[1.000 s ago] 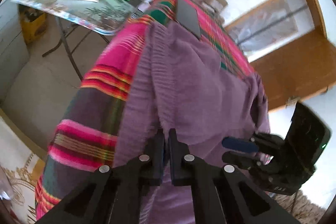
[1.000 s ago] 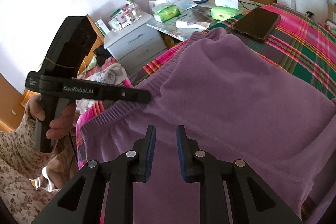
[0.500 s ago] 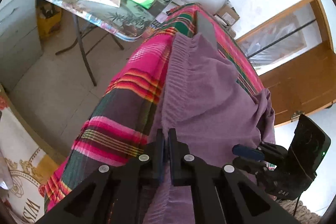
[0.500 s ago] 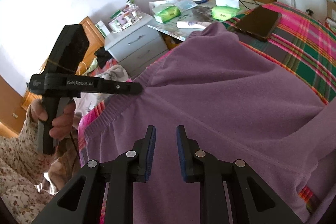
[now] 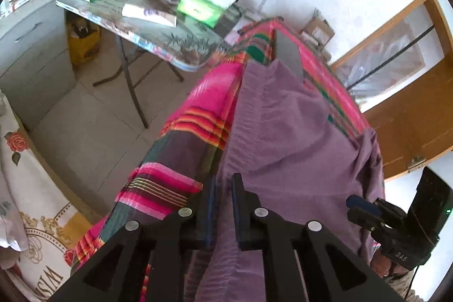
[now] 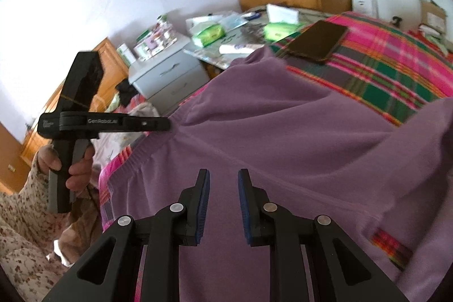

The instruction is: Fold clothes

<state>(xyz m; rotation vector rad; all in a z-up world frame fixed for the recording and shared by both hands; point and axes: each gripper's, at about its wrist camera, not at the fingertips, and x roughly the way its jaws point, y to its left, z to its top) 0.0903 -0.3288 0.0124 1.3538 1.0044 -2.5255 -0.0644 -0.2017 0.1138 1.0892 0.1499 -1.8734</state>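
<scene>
A purple knit garment (image 5: 286,132) lies spread over the plaid bedspread (image 5: 181,160); it also shows in the right wrist view (image 6: 283,132). My left gripper (image 5: 223,183) has its jaws slightly apart with the ribbed hem (image 5: 235,132) between them. In the right wrist view the left gripper (image 6: 167,123) touches the hem at its edge. My right gripper (image 6: 223,177) is open and empty, just above the middle of the garment. It shows in the left wrist view (image 5: 354,203) at the garment's right side.
A black phone (image 6: 317,40) lies on the plaid bedspread (image 6: 382,55) just past the garment's far corner. A folding table (image 5: 158,27) with tissue packs and papers stands beside the bed. A grey drawer unit (image 6: 167,75) stands further off.
My left gripper's jaws have parted slightly on the hem, which was pinched tight before. It has pulled back along the bed edge. My right gripper stays open over the garment.
</scene>
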